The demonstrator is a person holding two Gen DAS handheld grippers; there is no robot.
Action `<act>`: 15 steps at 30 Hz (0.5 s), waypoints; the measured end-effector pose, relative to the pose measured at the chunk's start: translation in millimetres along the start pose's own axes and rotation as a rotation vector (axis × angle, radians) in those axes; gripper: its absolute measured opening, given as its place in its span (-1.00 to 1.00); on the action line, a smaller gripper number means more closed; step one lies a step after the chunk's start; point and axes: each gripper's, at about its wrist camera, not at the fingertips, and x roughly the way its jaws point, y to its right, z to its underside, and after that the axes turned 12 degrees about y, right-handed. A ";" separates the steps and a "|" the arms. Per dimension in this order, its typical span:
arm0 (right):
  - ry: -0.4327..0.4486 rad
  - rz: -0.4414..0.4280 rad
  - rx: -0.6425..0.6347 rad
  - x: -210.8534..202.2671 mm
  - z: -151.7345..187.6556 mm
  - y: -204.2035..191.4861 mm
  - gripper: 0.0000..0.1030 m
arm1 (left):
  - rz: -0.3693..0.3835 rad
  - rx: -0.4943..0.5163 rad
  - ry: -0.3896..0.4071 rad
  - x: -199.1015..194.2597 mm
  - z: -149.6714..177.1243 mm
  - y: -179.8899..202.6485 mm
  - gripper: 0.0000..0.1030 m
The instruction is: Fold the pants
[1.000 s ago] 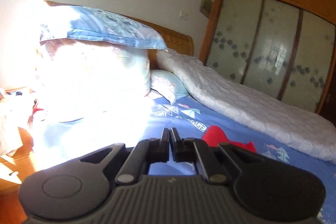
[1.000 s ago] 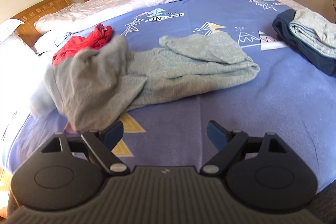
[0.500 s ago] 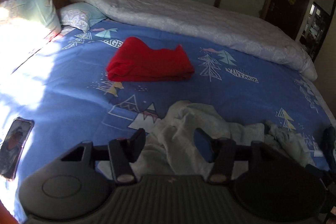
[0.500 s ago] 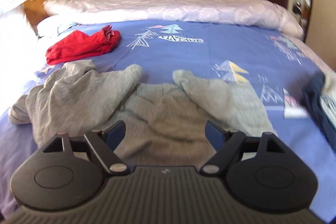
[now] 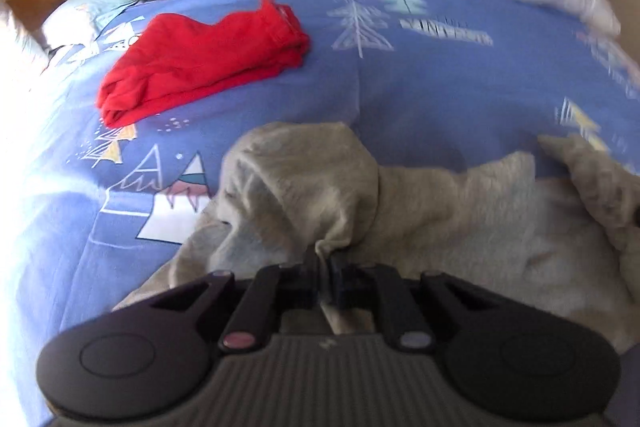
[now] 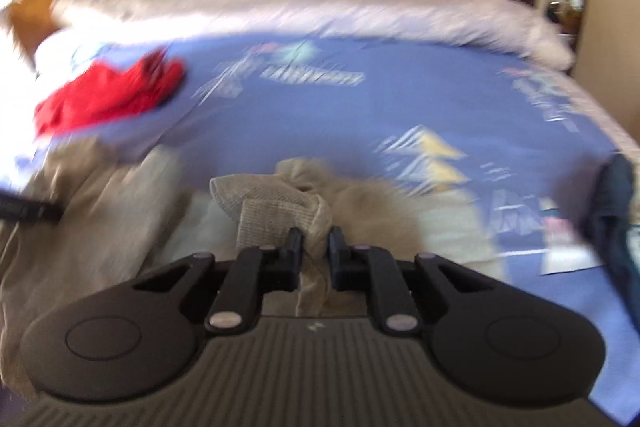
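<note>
Your two grippers, seen from the wrist

Your left gripper and right gripper are matte black, with ribbed grey bodies and silver pivot pins.

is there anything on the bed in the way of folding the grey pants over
Nothing visible blocks it. Both claws, left and right, have just closed on the grey pants. The red garment lies apart, farther up the blue sheet.

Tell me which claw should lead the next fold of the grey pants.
Probably the left claw: it is shut on a raised flap of the grey pants, with bare blue sheet ahead. The right claw, jaws just closing, pinches a bunched cuff near dark clothes.
</note>
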 end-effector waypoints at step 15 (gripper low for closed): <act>0.157 0.412 0.246 -151.7 23.5 121.5 -0.52 | 0.121 -0.367 0.162 -171.9 80.5 -135.1 -0.89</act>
